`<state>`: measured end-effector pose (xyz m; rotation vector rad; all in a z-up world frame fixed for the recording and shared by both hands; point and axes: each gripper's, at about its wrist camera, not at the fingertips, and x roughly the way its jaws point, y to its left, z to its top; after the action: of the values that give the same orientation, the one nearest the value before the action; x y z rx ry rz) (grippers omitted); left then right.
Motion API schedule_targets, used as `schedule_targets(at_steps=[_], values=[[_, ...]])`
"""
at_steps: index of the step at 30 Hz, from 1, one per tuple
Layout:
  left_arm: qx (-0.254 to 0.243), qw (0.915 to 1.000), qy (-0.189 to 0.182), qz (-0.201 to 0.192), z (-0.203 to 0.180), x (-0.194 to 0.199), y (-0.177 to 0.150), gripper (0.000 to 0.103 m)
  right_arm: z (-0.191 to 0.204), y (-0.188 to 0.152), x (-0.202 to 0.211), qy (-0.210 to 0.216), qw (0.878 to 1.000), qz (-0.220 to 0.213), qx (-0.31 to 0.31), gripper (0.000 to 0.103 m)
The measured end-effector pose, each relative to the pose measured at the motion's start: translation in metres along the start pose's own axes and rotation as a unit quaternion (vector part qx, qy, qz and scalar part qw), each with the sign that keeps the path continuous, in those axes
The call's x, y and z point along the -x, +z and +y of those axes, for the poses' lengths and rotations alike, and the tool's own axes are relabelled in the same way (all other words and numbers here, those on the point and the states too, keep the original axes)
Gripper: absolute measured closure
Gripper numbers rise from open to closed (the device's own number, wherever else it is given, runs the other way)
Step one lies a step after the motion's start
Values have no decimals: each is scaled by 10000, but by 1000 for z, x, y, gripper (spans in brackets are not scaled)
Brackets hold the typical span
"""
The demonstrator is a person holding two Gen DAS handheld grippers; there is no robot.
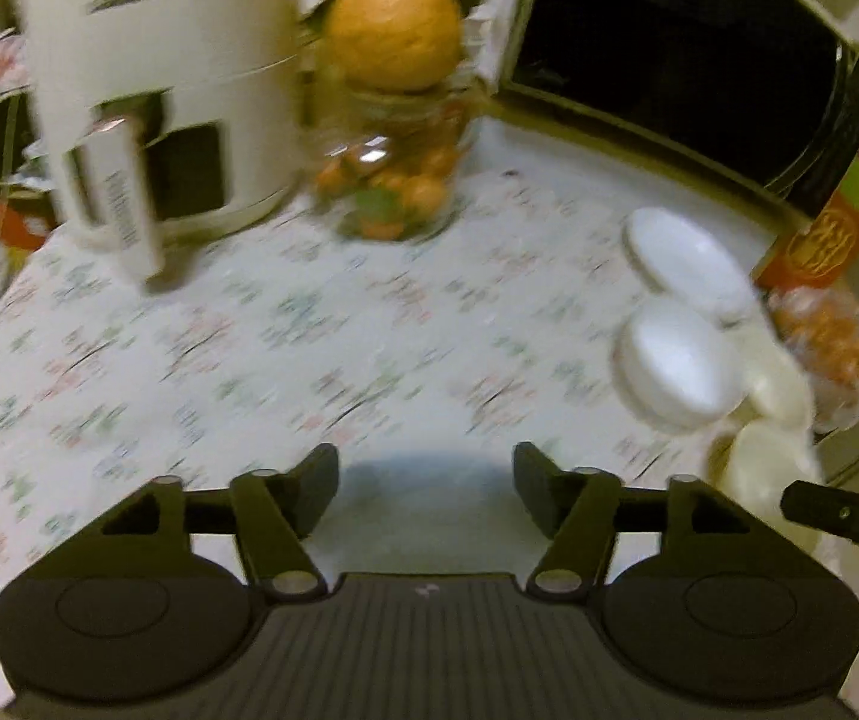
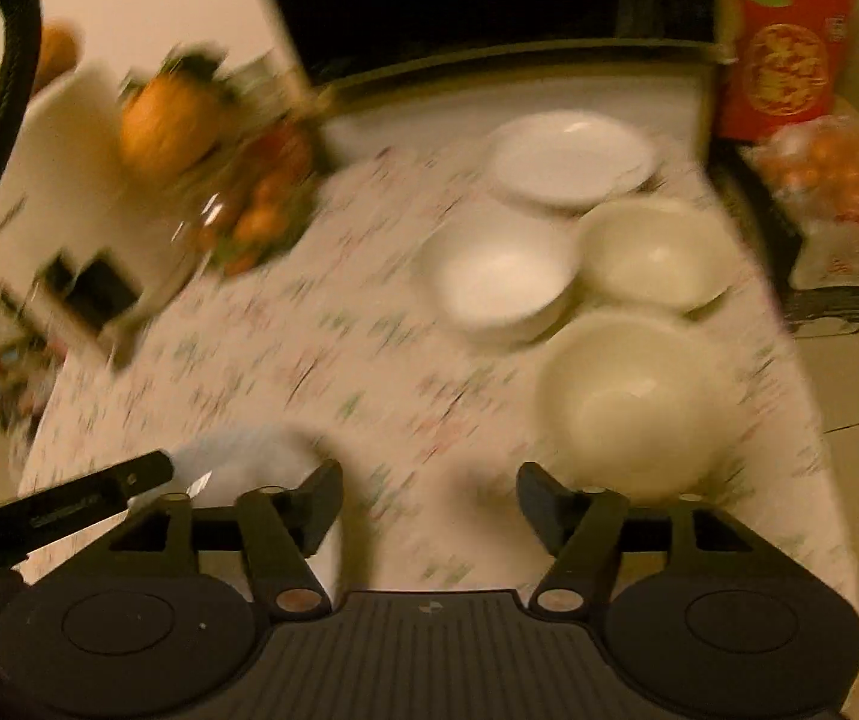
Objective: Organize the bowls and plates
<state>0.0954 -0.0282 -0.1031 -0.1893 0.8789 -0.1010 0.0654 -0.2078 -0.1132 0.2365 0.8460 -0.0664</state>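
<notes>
**A:** so where did the dishes sit at that point?

**B:** all bunched at the right end of the floral tablecloth (image 2: 309,360); a white plate (image 2: 570,159) at the back near the microwave (image 2: 489,0), then a white bowl (image 2: 501,282) touching a cream bowl (image 2: 654,255), and a bigger cream bowl (image 2: 633,402) nearest the camera; nothing was stacked yet as far as I could judge.

**A:** and the grippers?

**B:** both were spread wide with nothing between the fingers; the right gripper (image 2: 429,501) hovered just short of the big cream bowl, the left gripper (image 1: 426,492) was over bare cloth well to the left.

**A:** risks?

**B:** the frames were smeary, so things were moving fast; the bowls touched each other, so I'd guess grabbing one rim could've nudged a neighbour; the cluster looked close to the table's right edge too, and a shove that way might've sent a bowl over; smooth glazed rims could also slip in a two-finger pinch.
</notes>
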Motion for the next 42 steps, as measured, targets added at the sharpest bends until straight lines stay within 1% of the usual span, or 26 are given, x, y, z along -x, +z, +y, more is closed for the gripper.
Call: schedule_targets(at_steps=[2,4,6,9,11,13,15,18,21,24,27,29,31,33,34,36,37,38,39,42], values=[[7,10000,-78,-3,-14,-8,14,34,-24,21,4,-53,9995,-76,-301,37],[-8,9998,-190,3,-29,-21,27,31,-50,41,7,31,9974,-169,-696,35],[53,9995,-289,70,-42,-38,39,31,-72,62,5,109,9949,-266,-970,33],[303,9982,-486,203,-56,-68,54,31,-99,89,-3,70,9921,-427,-1180,33],[469,9971,-539,260,-62,-85,62,32,-119,106,-13,135,9891,-489,-1381,33],[510,9965,-613,247,-70,-101,69,32,-137,119,-26,228,9860,-521,-1567,33],[473,9969,-587,226,-78,-112,74,32,-148,129,-41,237,9848,-529,-1639,33],[446,9971,-574,239,-87,-129,82,32,-161,142,-59,376,9831,-539,-1711,33],[449,9966,-662,205,-95,-143,89,32,-169,155,-75,485,9832,-513,-1684,34],[522,9953,-801,184,-101,-157,97,33,-171,167,-88,447,9864,-491,-1506,34],[540,9943,-893,207,-108,-173,102,34,-177,173,-100,437,9866,-452,-1503,35],[594,9931,-973,265,-112,-182,104,37,-182,174,-110,419,9868,-390,-1516,36],[632,9921,-1039,310,-116,-191,105,40,-186,176,-122,375,9863,-344,-1566,42],[632,9917,-1058,368,-121,-200,107,44,-189,175,-132,410,9852,-281,-1642,46],[653,9915,-1057,394,-122,-205,107,48,-191,175,-138,433,9844,-248,-1689,50],[697,9910,-1054,451,-125,-212,108,53,-193,174,-148,436,9831,-186,-1770,53],[697,9909,-1058,457,-126,-215,109,58,-194,174,-153,453,9824,-178,-1802,55],[667,9911,-1056,455,-128,-217,110,62,-194,174,-157,478,9816,-170,-1841,56],[614,9914,-1060,456,-131,-219,111,64,-195,174,-161,499,9808,-165,-1875,58],[461,9921,-1082,436,-137,-222,111,73,-193,174,-171,539,9806,-134,-1881,66]])
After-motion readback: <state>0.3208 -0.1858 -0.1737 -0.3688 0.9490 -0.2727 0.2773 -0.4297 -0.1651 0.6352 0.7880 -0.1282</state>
